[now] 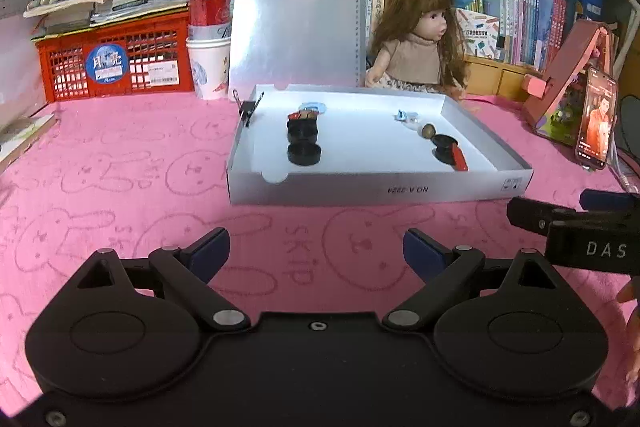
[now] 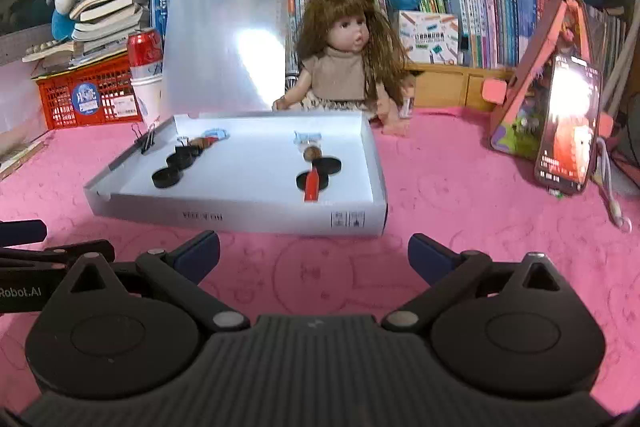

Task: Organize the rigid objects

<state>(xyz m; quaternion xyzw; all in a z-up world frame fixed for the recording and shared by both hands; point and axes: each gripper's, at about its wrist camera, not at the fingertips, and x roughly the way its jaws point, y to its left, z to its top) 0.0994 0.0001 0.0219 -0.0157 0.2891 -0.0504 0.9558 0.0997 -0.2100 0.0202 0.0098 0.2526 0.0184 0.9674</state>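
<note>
Pink rabbit-print cloth, white tray

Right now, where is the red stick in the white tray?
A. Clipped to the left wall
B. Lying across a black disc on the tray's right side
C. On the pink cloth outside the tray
B: the red stick lies over a black disc at the right of the white tray.
</note>
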